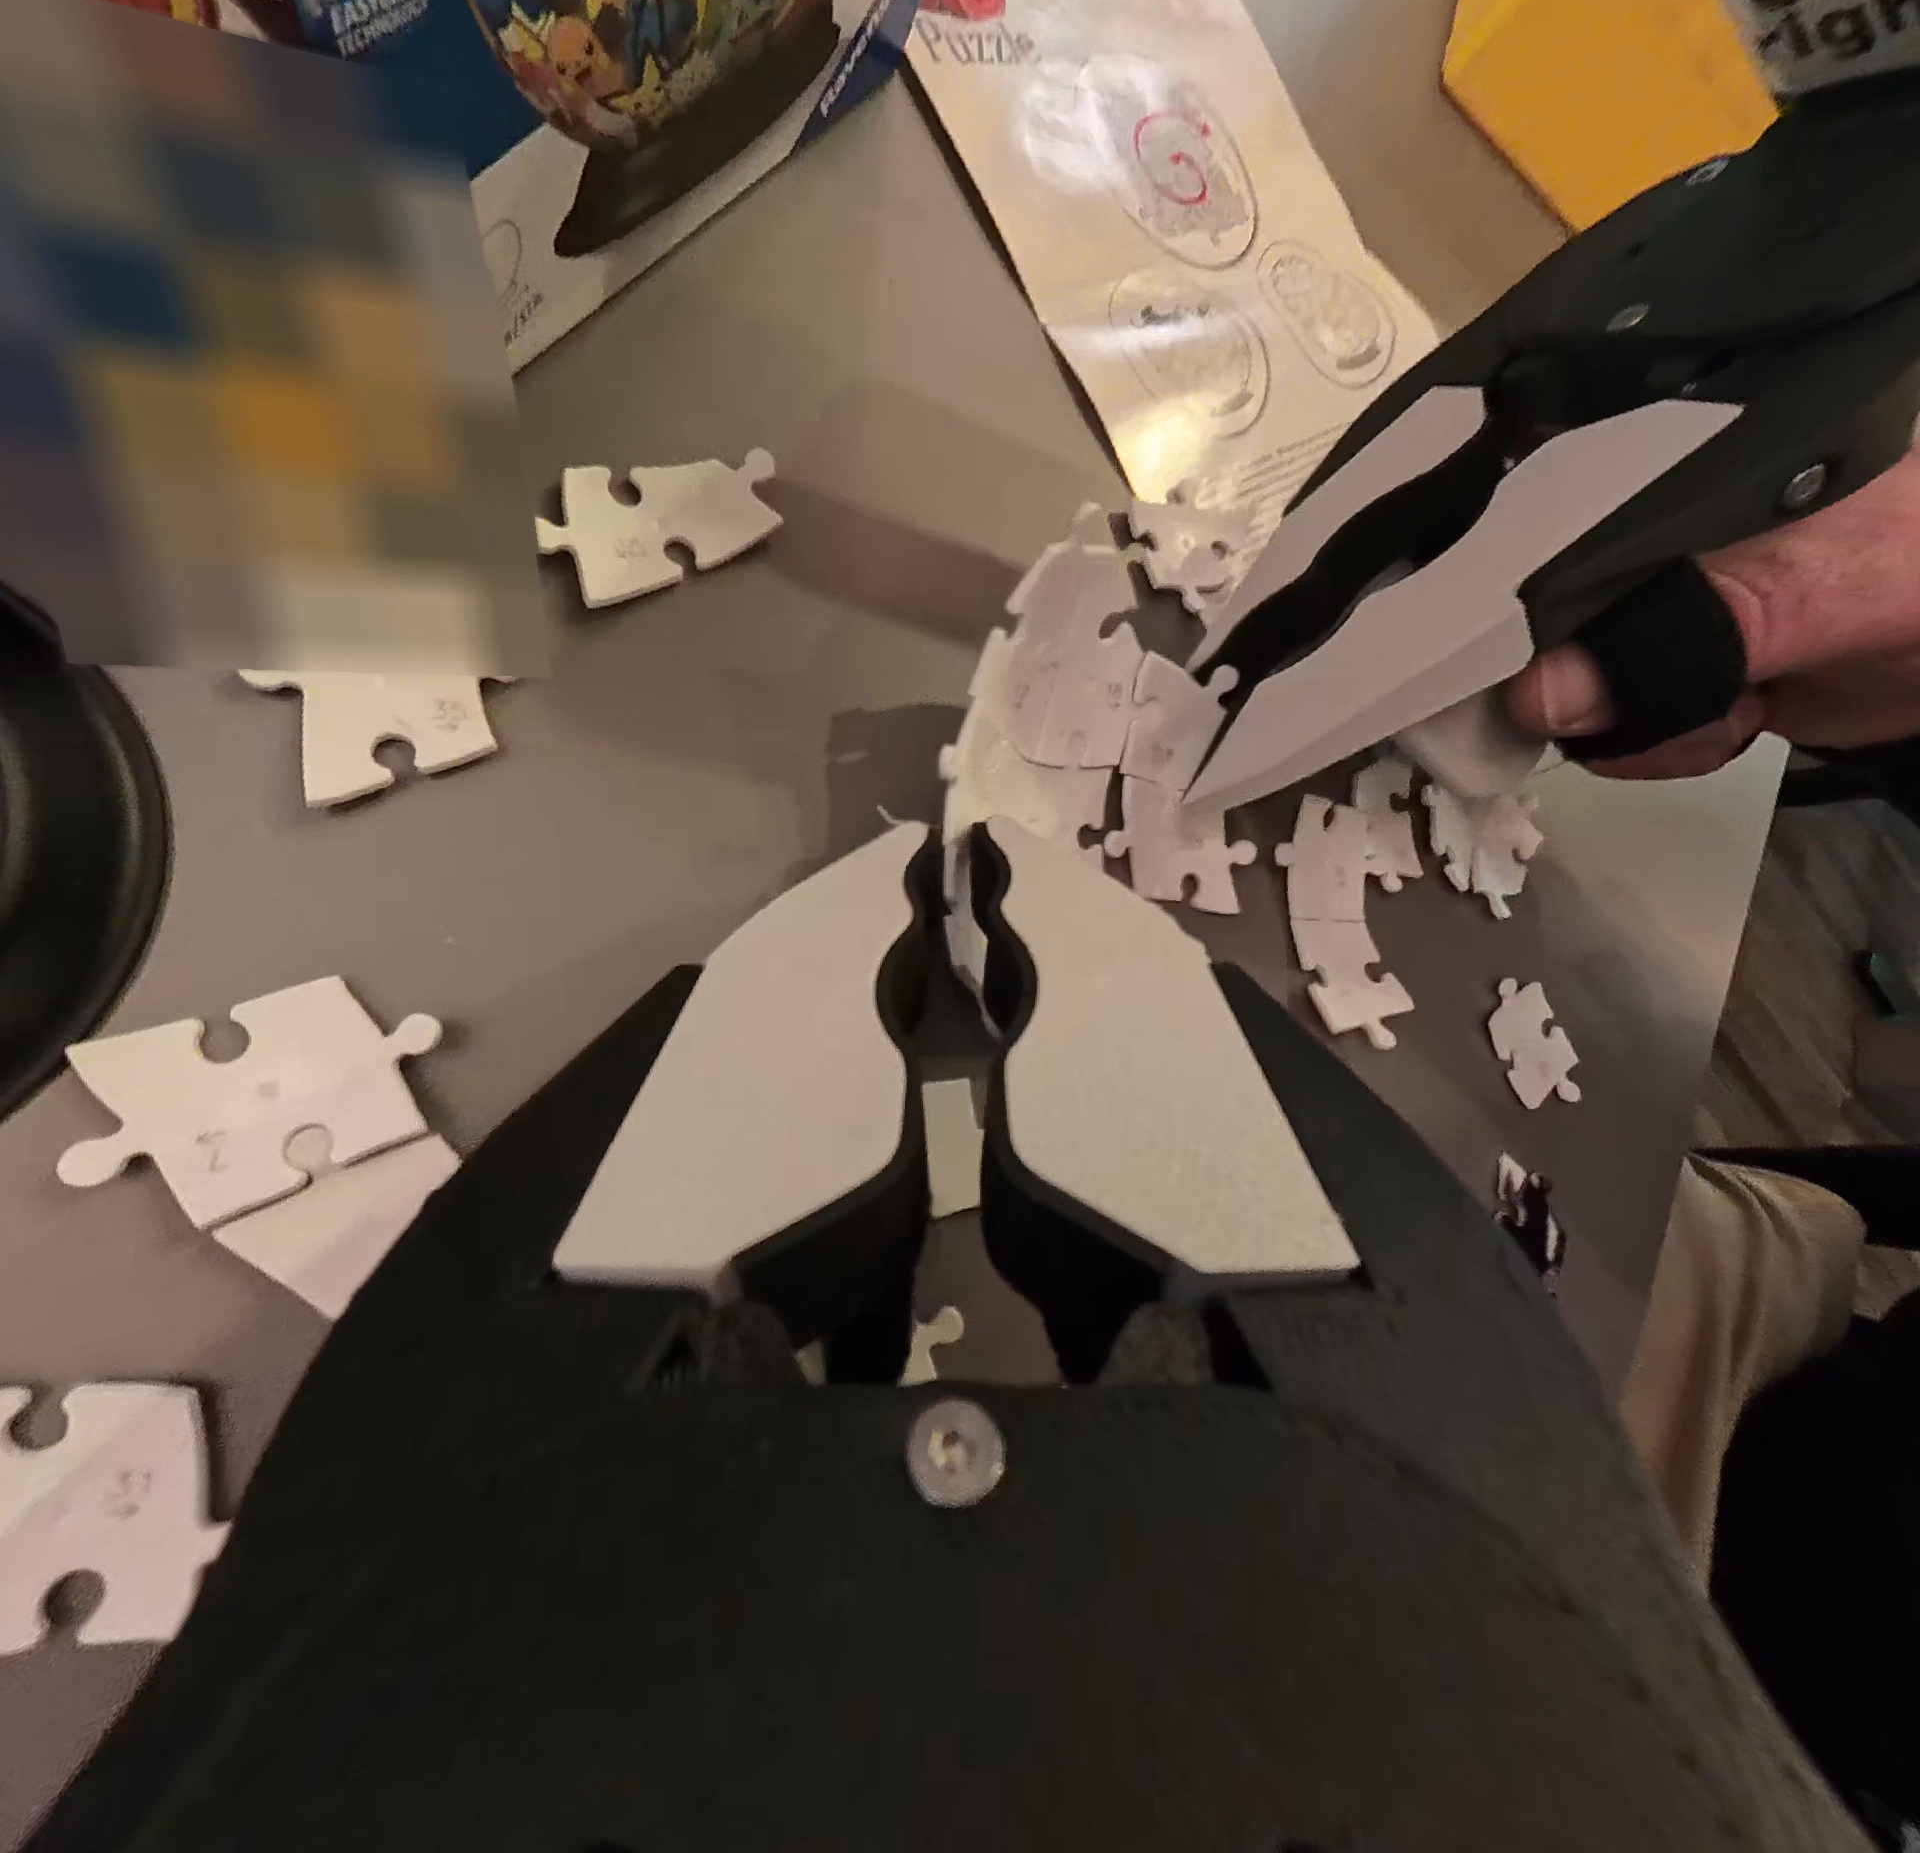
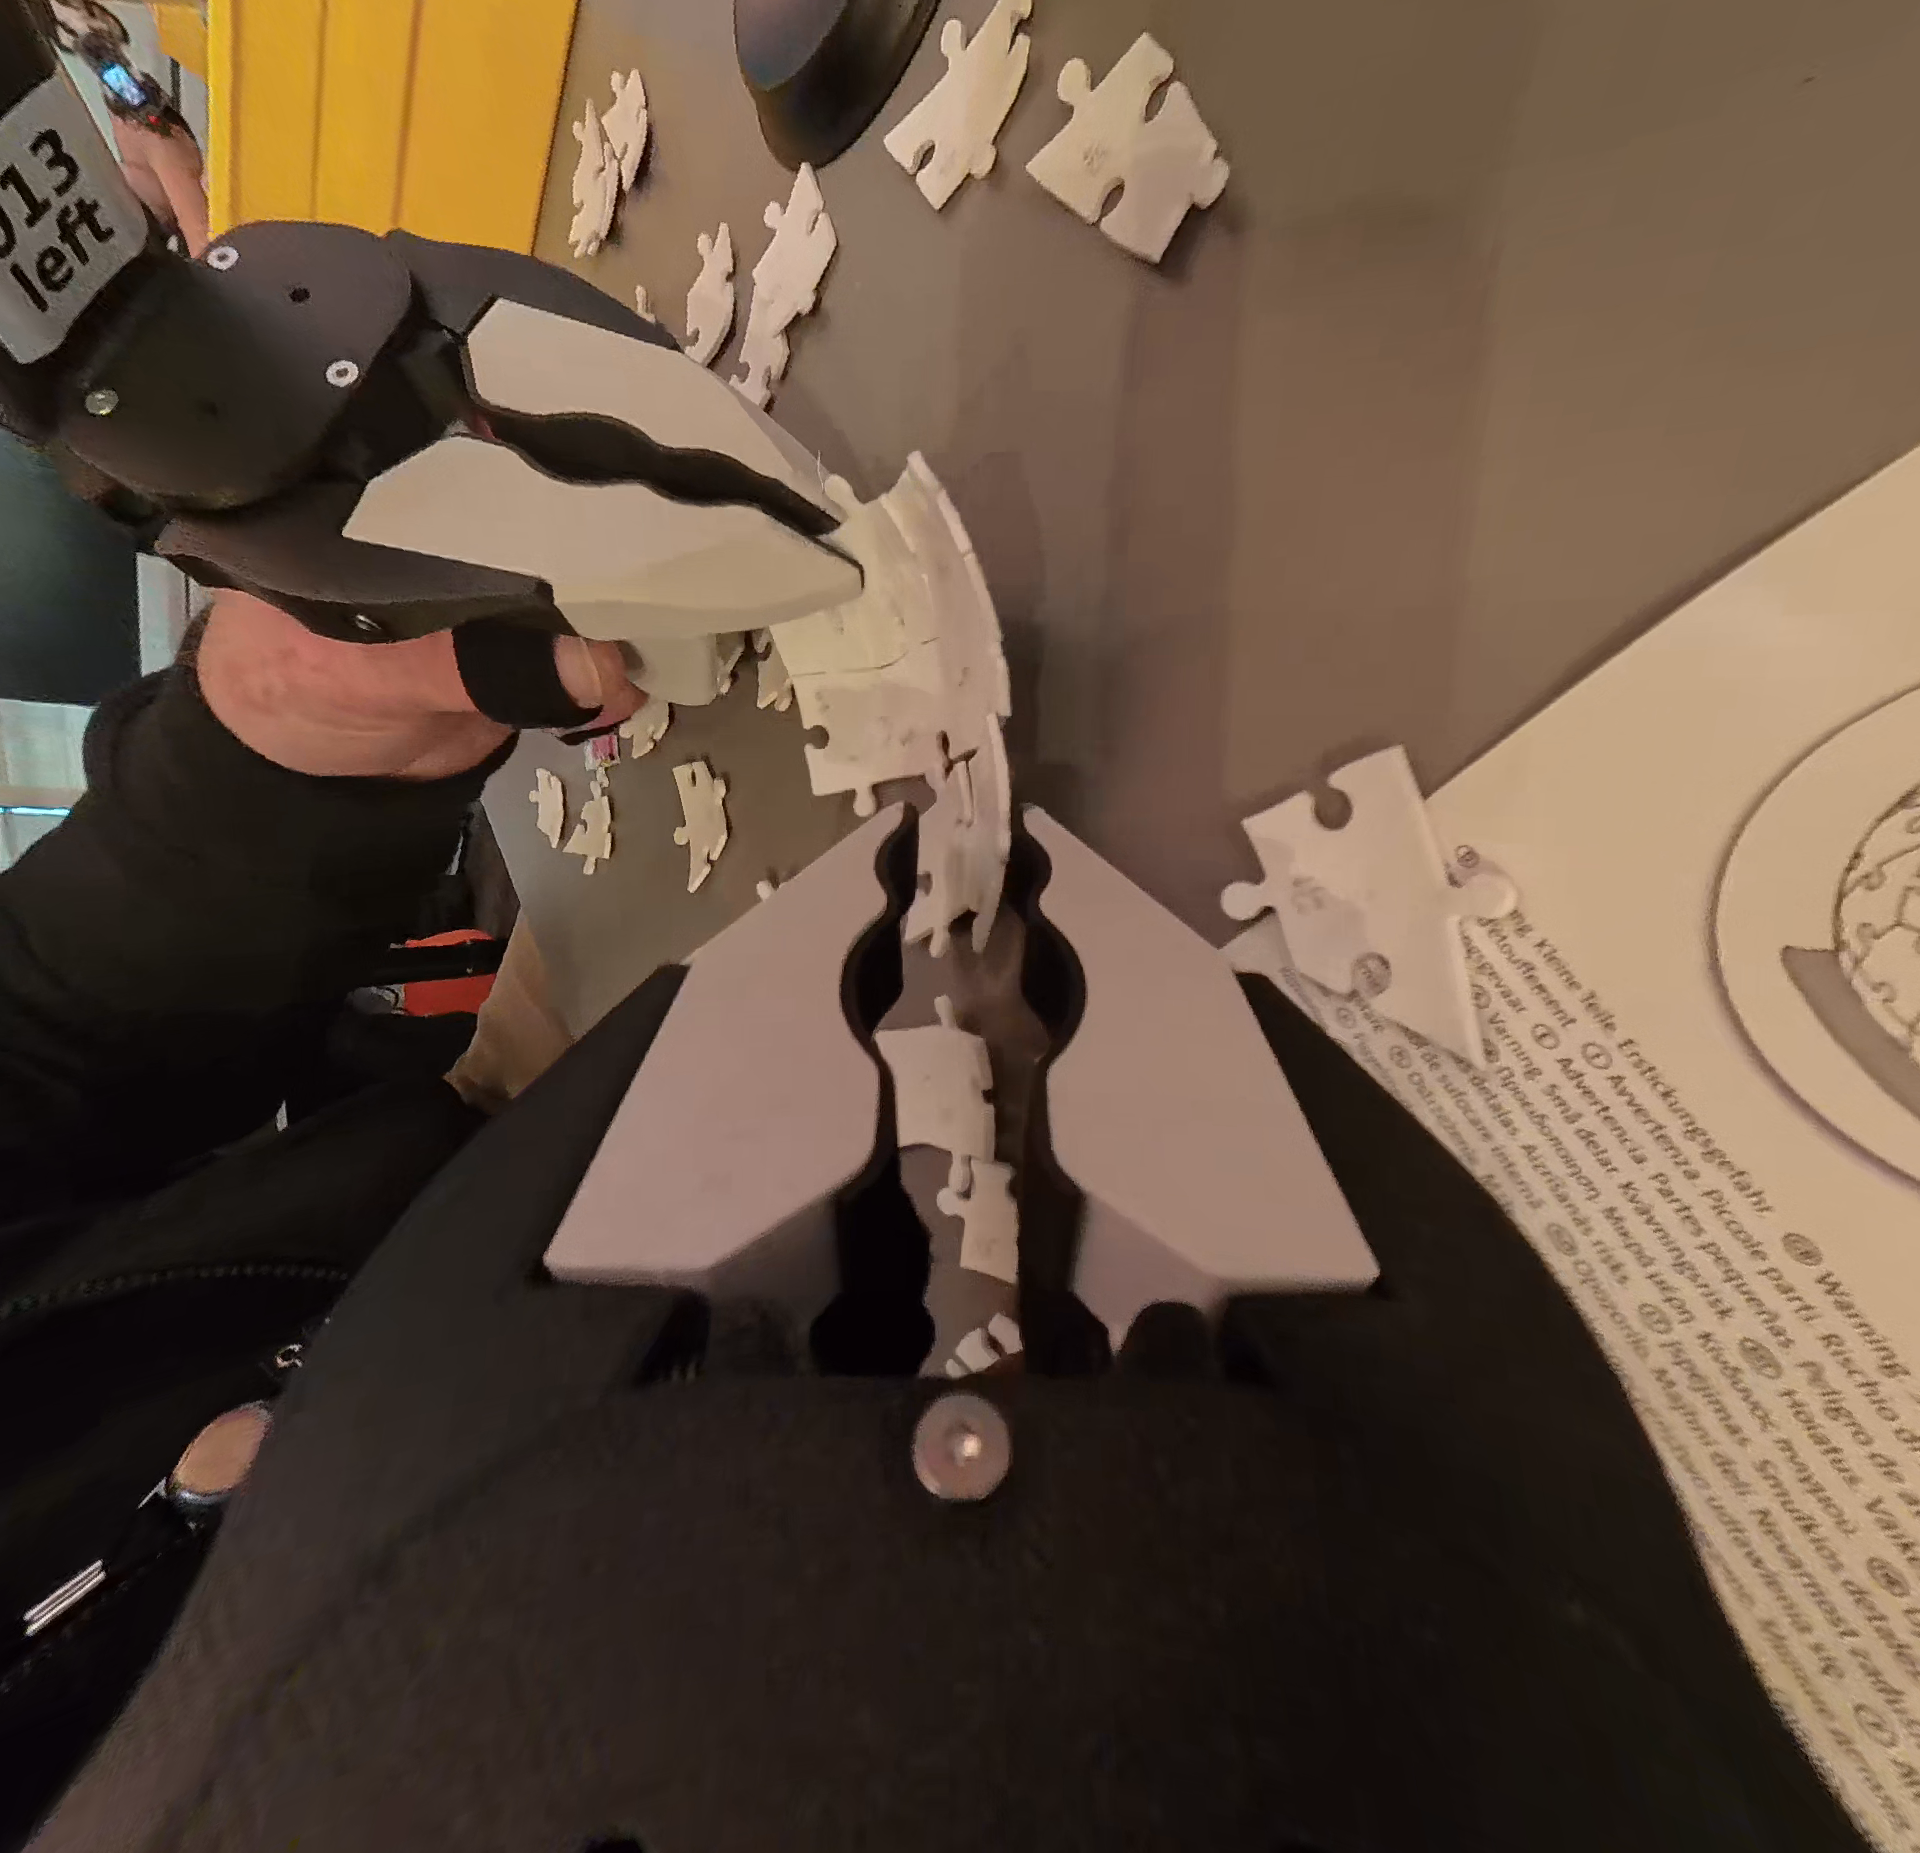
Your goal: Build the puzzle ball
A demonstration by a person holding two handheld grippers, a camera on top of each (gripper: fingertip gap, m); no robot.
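A curved section of joined white puzzle pieces [image 1: 1060, 681], blank side showing, is held up off the grey table [image 1: 831, 401] between both grippers. My left gripper [image 1: 954, 839] is shut on the section's lower edge. My right gripper [image 1: 1200, 733] comes in from the right and is shut on the section's other end. In the right wrist view the section [image 2: 914, 650] runs into my right gripper [image 2: 966, 816], and the left gripper [image 2: 847, 551] grips its far end from the left.
Loose white pieces lie around: [image 1: 655, 525], [image 1: 260, 1086], [image 1: 1340, 910], [image 2: 1132, 141], [image 2: 1351, 889]. A black stand [image 1: 62, 868] sits at the left, a puzzle box [image 1: 644, 68] at the back, an instruction sheet [image 1: 1153, 203] behind the section. A yellow block [image 1: 1590, 58] is at back right. Spacing between my two grippers at the tips: around 6 cm. My right gripper's tips are some 35 cm from the yellow block [image 1: 1590, 58].
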